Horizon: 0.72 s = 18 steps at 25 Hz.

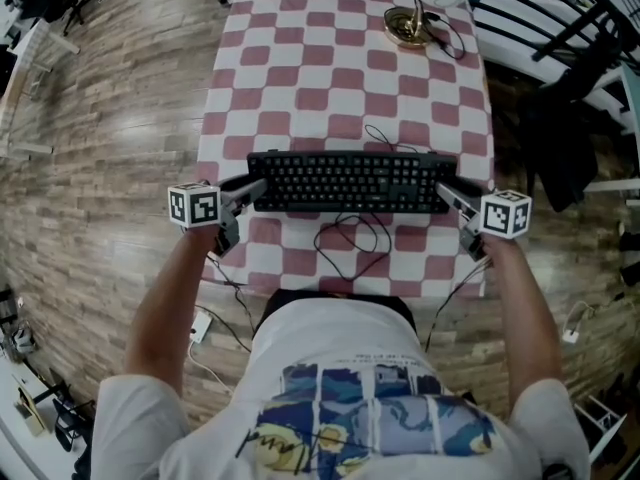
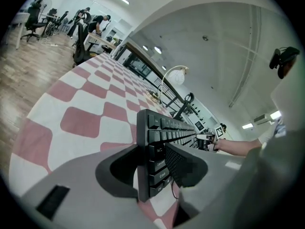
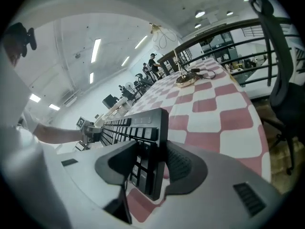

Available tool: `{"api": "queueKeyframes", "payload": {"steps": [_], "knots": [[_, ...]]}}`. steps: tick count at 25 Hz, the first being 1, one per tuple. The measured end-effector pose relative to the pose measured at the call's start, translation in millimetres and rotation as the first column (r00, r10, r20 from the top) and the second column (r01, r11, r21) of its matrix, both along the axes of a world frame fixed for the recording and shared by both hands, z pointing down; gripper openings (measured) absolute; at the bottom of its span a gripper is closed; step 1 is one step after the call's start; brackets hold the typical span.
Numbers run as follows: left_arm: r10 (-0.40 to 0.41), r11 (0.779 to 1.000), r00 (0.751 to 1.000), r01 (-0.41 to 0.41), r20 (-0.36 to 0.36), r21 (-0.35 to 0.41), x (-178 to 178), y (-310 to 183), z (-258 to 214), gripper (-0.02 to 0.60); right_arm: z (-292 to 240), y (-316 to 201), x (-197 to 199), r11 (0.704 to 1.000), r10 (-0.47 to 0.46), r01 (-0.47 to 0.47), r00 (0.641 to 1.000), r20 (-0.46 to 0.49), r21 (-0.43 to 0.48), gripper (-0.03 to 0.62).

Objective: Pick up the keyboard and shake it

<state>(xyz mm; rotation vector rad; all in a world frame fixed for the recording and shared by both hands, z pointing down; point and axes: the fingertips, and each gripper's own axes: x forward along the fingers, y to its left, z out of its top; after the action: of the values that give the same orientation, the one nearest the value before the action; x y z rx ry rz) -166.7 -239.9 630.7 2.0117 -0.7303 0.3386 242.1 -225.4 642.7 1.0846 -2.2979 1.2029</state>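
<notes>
The keyboard (image 1: 348,182) was a black full-size board with dark keys, lying crosswise over the near half of the worktop (image 1: 300,28), whose cloth (image 1: 345,88) was checked in dull red and white. Its left short end stuck out toward the worktop's left edge, and its right end reached almost to the right edge. A thin black cable (image 1: 352,234) ran from its far edge and also lay in loose loops on the cloth between the keyboard and the near edge. Both gripper views showed cloth under the clamped corners, so the keyboard seemed to be raised a little off the worktop (the head view alone could not settle that). A lamp (image 1: 422,8) with a brass base and a white globe stood well apart at the far end. The left gripper (image 1: 246,194) came in from the left with the forearm (image 1: 165,298) bare and stretched forward, its marker cube (image 1: 194,206) just outside the worktop's edge. Its fingers (image 2: 185,162) were closed on the keyboard's left end, one on the key side and one on the underside. The right gripper (image 1: 452,194) mirrored it, angled inward and downward, and its fingers (image 3: 183,166) pinched the right end the same way.
</notes>
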Motion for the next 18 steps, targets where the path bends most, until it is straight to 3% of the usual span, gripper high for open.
{"api": "queueKeyframes", "payload": {"steps": [3, 11, 18], "knots": [[-0.009, 0.999, 1.0, 0.009, 0.004, 0.039, -2.4, -3.7, -11.4, 0.175, -18.7, -5.8, 4.9, 0.999, 0.002, 0.0, 0.999, -0.049, 0.043, 0.179], [-0.012, 0.988, 1.0, 0.012, -0.001, 0.154, 3.1, -17.4, -58.0, 0.175, -73.2, -24.9, -1.0, 0.983, -0.015, 0.02, 1.0, -0.025, 0.183, 0.178], [-0.019, 0.966, 1.0, 0.017, 0.004, 0.258, 1.5, -30.4, -102.1, 0.178, -129.1, -38.1, -6.3, 0.938, -0.036, 0.058, 0.997, -0.07, 0.341, 0.179]]}}
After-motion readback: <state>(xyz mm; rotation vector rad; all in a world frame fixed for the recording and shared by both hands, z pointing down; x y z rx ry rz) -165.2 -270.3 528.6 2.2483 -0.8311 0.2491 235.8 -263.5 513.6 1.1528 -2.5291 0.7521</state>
